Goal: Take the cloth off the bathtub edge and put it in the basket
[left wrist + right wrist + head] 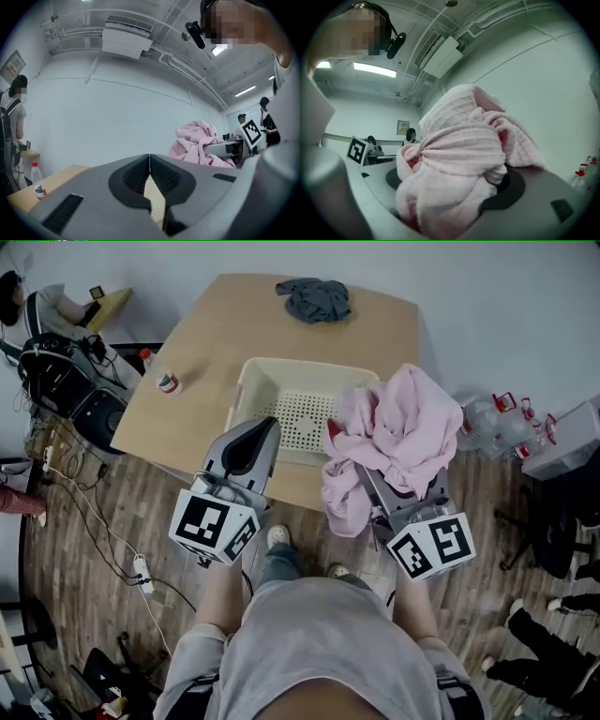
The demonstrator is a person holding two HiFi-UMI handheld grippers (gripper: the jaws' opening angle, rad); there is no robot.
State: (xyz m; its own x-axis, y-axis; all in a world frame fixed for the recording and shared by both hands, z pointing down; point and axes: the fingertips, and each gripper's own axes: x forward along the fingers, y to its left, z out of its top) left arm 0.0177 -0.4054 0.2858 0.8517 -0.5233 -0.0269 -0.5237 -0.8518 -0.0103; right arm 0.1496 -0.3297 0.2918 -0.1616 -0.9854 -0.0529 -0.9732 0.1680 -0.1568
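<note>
- On the wooden bench (pixel 202 343), three things are sitting: one cream basket (pixel 251 381) with a perforated bottom, one crumpled grey cloth (pixel 316 298) at the far end, and one small bottle (pixel 167 382) with a red cap standing upright near the left edge.
- One pink cloth (pixel 394 427), the only one of that colour, is hanging bunched in the air over the right rim of the basket; whether it is touching the rim cannot be told.
- The right tongs (pixel 452 185) are gripping that pink cloth, their two jaws standing wide with the thick bundle filling the gap and spilling over both pads.
- The left tongs (pixel 149 164) are carrying nothing, their two jaws meeting at the tips; they are pointing level over the near left part of the basket, whose dotted bottom is showing through the slit below the tips.
- Two marker cubes are showing in the head view, one on the left tongs (pixel 214 526) and one on the right (pixel 433 545).
- Down on the plank floor, one white power strip (pixel 142 573) is lying at the left, and a cluster of clear bottles (pixel 497 423) is lying at the right, too jumbled to count.
</note>
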